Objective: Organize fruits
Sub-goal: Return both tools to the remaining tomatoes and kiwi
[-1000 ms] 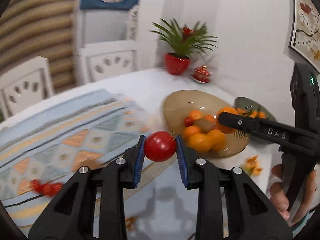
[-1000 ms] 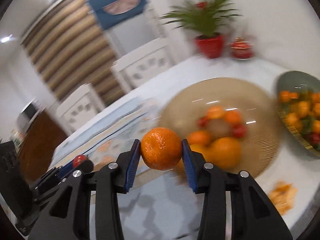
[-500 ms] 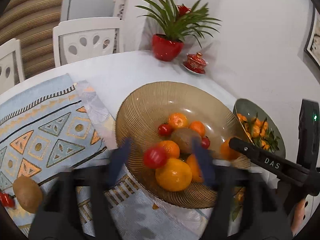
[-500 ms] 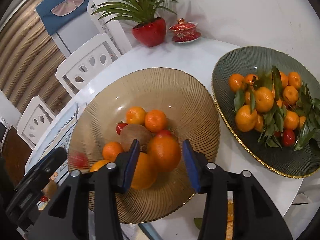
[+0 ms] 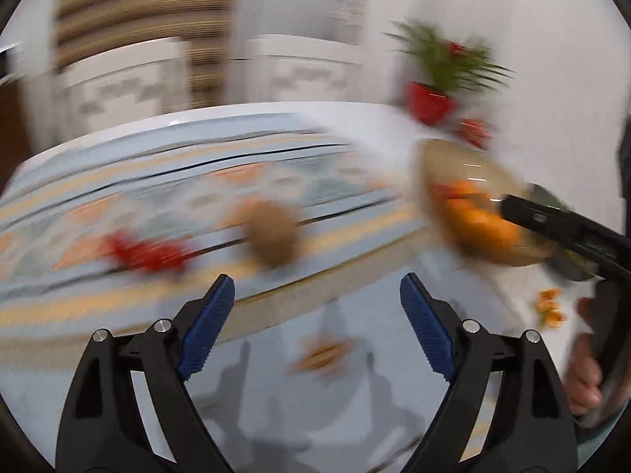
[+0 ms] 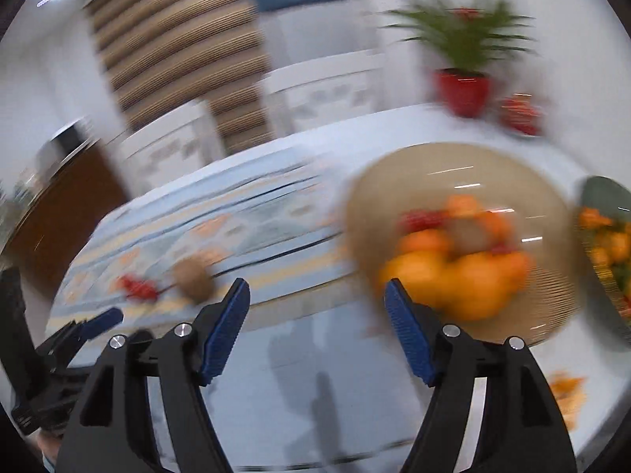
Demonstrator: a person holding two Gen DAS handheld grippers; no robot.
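Both views are blurred by motion. My left gripper point(image 5: 317, 295) is open and empty above the near table edge. Ahead of it a brown kiwi point(image 5: 272, 232) and small red tomatoes point(image 5: 148, 254) lie on the patterned cloth point(image 5: 157, 181). My right gripper point(image 6: 317, 299) is open and empty too. Right of it stands the amber glass bowl point(image 6: 453, 165) holding oranges point(image 6: 457, 280), tomatoes and a kiwi. The kiwi point(image 6: 193, 278) and tomatoes point(image 6: 138, 287) on the cloth show at its left. The amber bowl point(image 5: 453, 165) also sits at the right of the left wrist view.
A dark green plate point(image 6: 607, 201) of mandarins stands at the far right. A red-potted plant point(image 6: 463, 90) and a small red lidded dish point(image 6: 520, 114) are at the back. White chairs point(image 6: 327, 94) line the far table edge. Orange peel point(image 6: 568, 388) lies near the front. A hand point(image 5: 587, 378) holds the right gripper.
Both grippers have let go of their fruit into the amber bowl, opened wide and pulled back and left toward the cloth. The tomato and the orange are no longer held.
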